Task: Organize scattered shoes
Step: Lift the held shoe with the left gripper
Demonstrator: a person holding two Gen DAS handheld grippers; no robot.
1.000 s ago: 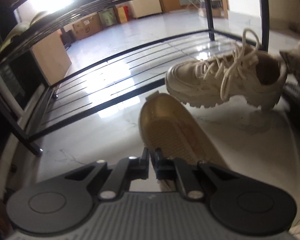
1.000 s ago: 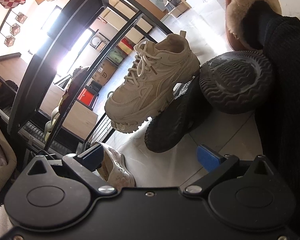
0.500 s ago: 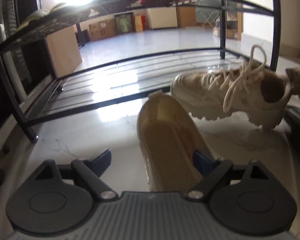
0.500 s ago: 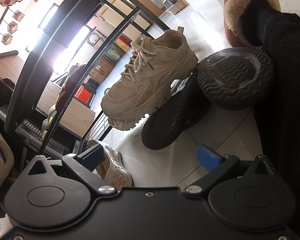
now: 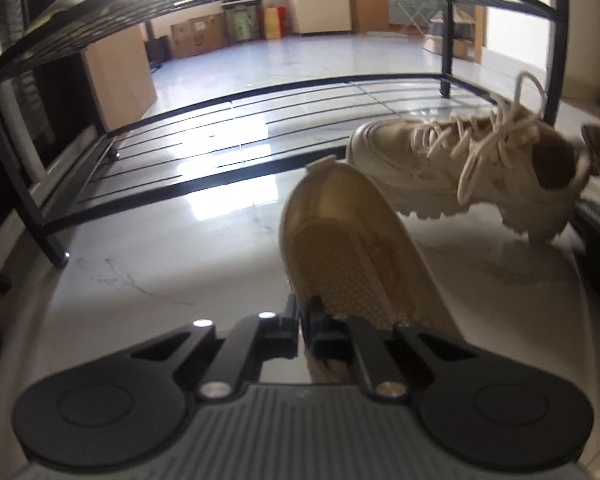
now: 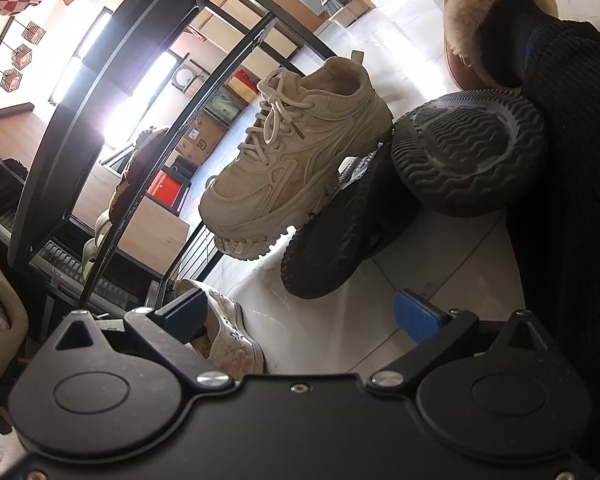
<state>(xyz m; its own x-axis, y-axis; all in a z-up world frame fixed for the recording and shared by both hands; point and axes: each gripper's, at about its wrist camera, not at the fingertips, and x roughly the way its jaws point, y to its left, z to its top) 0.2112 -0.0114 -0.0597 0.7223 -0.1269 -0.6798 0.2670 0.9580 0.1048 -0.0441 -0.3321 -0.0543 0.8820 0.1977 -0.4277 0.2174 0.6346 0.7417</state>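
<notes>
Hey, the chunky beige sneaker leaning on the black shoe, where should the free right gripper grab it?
Grip the heel collar of the beige sneaker, coming in from above and behind. It tilts toe-down against the black shoe, so the open rim is raised and thin enough for the open right gripper; laces and chunky sole are poorer holds.

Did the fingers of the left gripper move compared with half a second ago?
Yes. The left gripper fingers were wide apart; now they have closed inward on the yellow-soled shoe, which lies before the shoe rack.
</notes>
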